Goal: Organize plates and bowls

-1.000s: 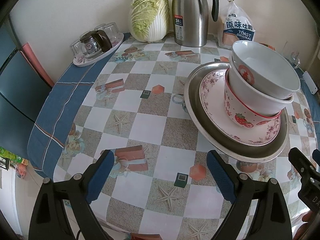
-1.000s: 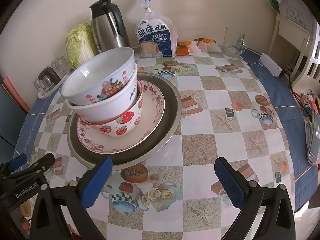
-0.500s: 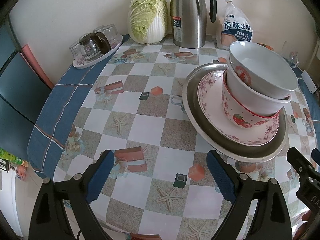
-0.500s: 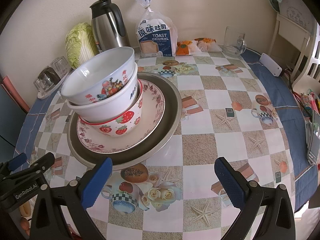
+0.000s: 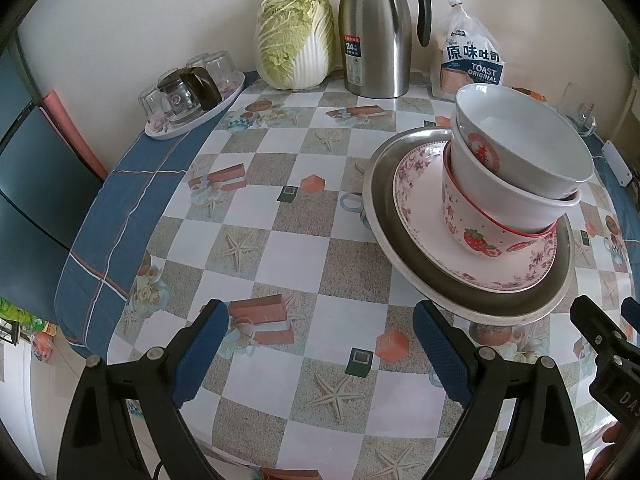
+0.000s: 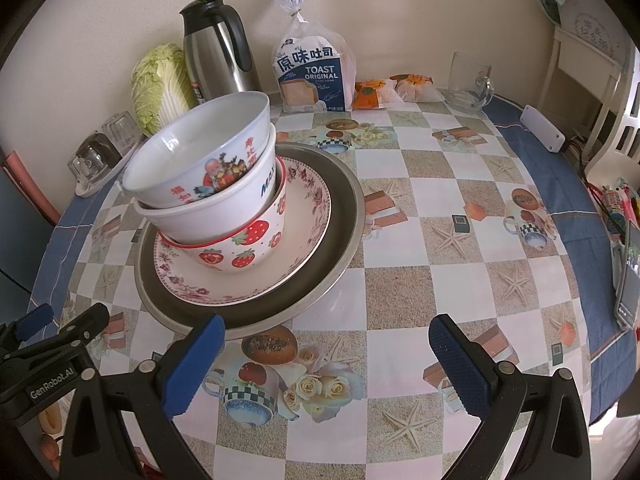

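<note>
left claw (image 5: 320, 354) wide open, empty, over bare tabletop (image 5: 288, 252). right claw (image 6: 326, 364) wide open, empty, near edge of metal plate (image 6: 344, 208). on it floral plate (image 6: 308, 200), then strawberry bowl (image 6: 248, 246), white bowl (image 6: 224, 208), figure-print bowl (image 6: 200, 148) nested, stack tilted.

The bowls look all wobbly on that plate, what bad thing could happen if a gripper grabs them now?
1. The top bowl sits tilted in the middle bowl, above the strawberry bowl. A nudge might slide it off.
2. The bowls stand off-centre on the floral plate, in the metal plate. Lifting one rim could tip everything.
3. Both the left gripper and right gripper are open, holding nothing, so nothing steadies the stack.
</note>
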Motion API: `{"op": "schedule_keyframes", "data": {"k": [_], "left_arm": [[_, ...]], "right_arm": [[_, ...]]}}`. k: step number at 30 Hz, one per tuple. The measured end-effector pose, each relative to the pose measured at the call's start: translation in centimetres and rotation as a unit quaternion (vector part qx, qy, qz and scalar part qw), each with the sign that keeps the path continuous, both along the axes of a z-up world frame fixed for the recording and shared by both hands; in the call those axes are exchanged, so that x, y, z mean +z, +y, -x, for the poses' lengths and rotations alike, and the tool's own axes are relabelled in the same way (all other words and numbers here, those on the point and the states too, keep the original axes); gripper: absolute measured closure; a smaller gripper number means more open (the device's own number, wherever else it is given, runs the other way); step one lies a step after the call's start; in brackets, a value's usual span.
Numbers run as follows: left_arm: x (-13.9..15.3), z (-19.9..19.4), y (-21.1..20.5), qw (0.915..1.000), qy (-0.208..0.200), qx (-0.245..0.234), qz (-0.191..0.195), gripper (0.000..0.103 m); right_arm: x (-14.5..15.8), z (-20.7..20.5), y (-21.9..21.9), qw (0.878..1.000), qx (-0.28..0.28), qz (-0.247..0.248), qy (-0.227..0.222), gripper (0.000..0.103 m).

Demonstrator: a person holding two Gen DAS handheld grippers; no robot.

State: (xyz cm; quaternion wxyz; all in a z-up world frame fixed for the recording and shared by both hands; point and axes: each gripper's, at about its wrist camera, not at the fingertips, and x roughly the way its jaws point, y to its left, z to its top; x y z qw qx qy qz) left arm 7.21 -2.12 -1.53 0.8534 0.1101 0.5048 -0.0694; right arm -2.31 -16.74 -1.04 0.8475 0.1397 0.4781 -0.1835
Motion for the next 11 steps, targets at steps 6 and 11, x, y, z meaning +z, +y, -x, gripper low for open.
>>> {"op": "schedule_keyframes", "data": {"k": [6, 11], "left_arm": [[0.59, 0.26, 0.15, 0.9997, -0.023, 0.006, 0.002, 0.009], [0.61, 0.25, 0.13, 0.9997, -0.023, 0.002, 0.004, 0.009]], "right_arm": [[0.01, -0.04, -0.05, 1.000, 0.000, 0.000, 0.000, 0.000], [-0.11, 0.01, 0.03, 1.000, 0.000, 0.000, 0.000, 0.000]]}}
